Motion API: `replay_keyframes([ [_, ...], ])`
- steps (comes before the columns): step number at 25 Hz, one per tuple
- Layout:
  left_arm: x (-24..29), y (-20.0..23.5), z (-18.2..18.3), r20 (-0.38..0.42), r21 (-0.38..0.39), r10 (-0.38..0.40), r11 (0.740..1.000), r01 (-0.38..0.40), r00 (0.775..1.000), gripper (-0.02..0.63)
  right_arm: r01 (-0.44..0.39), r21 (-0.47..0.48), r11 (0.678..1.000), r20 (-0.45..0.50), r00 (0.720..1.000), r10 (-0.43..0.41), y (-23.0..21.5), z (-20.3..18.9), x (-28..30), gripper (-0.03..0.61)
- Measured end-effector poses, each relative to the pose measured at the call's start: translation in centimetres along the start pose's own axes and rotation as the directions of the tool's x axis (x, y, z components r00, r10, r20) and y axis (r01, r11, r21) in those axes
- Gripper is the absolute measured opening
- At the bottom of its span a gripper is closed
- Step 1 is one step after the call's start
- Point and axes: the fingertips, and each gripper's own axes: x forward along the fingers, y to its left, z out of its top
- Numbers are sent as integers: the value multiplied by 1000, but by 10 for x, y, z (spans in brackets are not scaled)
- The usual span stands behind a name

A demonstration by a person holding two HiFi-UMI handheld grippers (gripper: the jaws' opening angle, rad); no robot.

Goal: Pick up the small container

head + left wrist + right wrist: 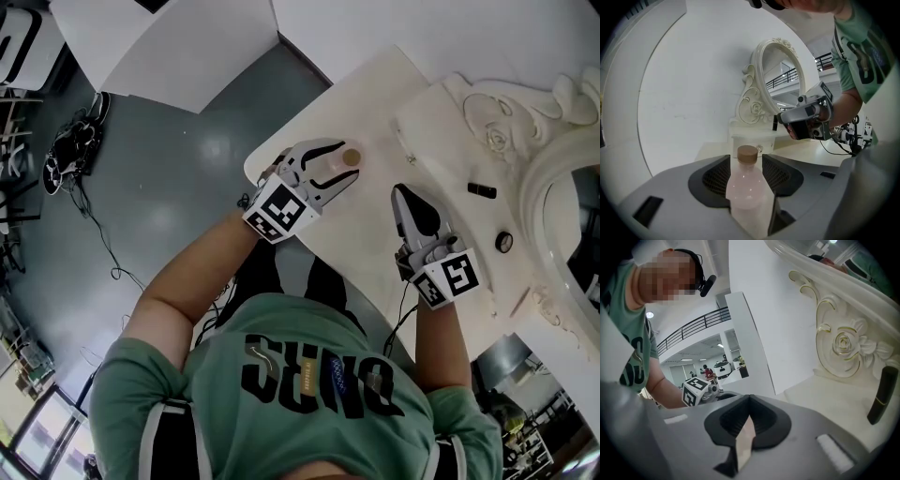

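Left hand-held gripper [339,164] released, jaws wide, straddling small pink bottle [746,187] w/ brown cap, upright on desk [375,103] near its edge. Right hand-held gripper [749,399] clenched, empty. Rec.: centre pads on body, close gently, lift straight.

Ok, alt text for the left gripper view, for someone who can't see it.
A small pink, brown-capped bottle stands between the open jaws of the left hand-held gripper. Behind it, an ornate cream mirror stands on the white table, the right hand-held gripper to its right.
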Motion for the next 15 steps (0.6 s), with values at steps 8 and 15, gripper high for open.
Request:
replay_keyframes([
  [8,15,1,-2,25,21,17,1000,-18,1000,144,7,20,1000,-10,1000,-7,-3,-12,-7,11],
  [15,16,2,1,53,25,39,999,-40,998,141,13,34,999,-4,1000,-13,-5,-16,-14,11],
])
